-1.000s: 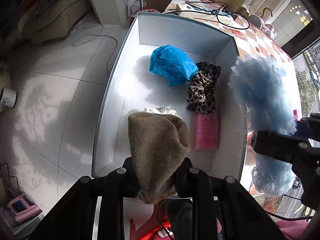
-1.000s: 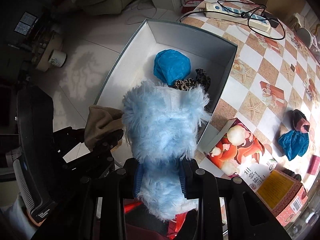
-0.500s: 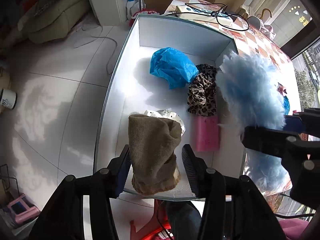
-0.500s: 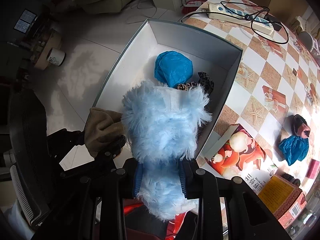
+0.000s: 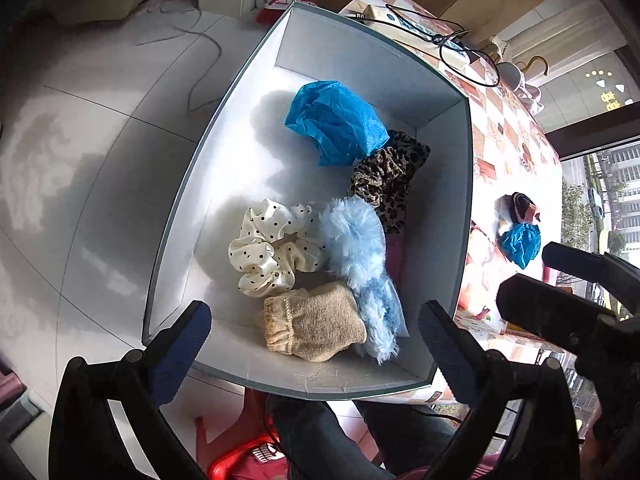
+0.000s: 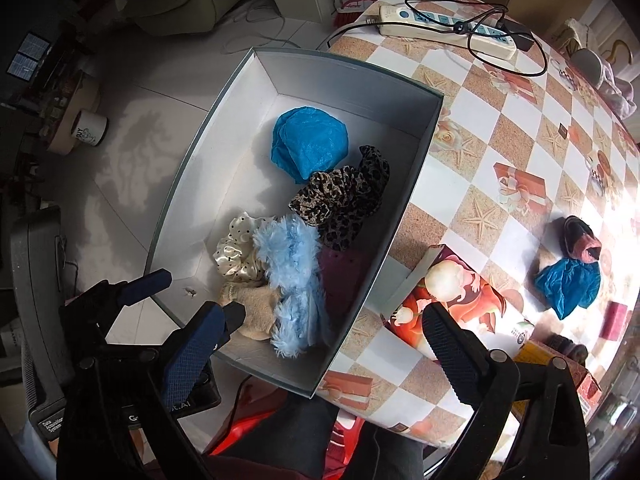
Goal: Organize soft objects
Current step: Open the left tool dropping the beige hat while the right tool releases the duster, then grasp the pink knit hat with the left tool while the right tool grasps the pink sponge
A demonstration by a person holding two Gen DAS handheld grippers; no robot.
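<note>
Fluffy light-blue fabric point(image 5: 356, 248) and a tan knit sock point(image 5: 316, 322) lie released at the lower centre of the white box point(image 5: 448, 168), beside a polka-dot scrunchie point(image 5: 272, 252), as the left gripper point(image 5: 316, 320) and right gripper point(image 6: 320, 328) hover with fingers spread wide, no lettering legible.

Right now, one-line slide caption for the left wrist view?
Open left gripper above the white box, tan sock and fluffy blue piece lying inside.
</note>
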